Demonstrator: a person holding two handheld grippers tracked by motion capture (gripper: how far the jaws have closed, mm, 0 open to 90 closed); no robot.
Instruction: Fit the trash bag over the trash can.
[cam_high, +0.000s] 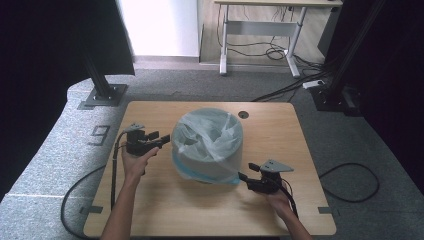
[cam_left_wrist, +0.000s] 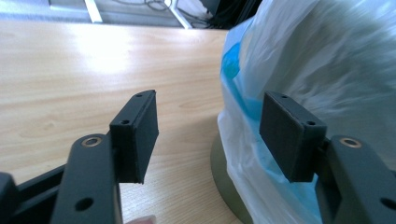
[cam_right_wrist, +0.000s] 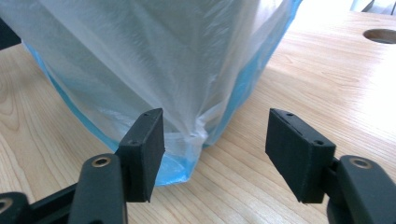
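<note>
A "9" (cam_high: 101, 135) marks the grey floor (cam_high: 60, 150).

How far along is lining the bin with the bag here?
Done: the plastic bag sits in the bin and drapes down its outside. In hand: the left gripper and right gripper are both open beside the bag's skirt. Left: gripping and tidying the loose plastic.

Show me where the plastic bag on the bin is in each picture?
High view: the plastic bag sits mid-table, draped over the bin, between the left gripper and right gripper.
Left gripper view: it fills the right side.
Right gripper view: it hangs across the top.
Shared landmark: the bag's blue edge.
</note>
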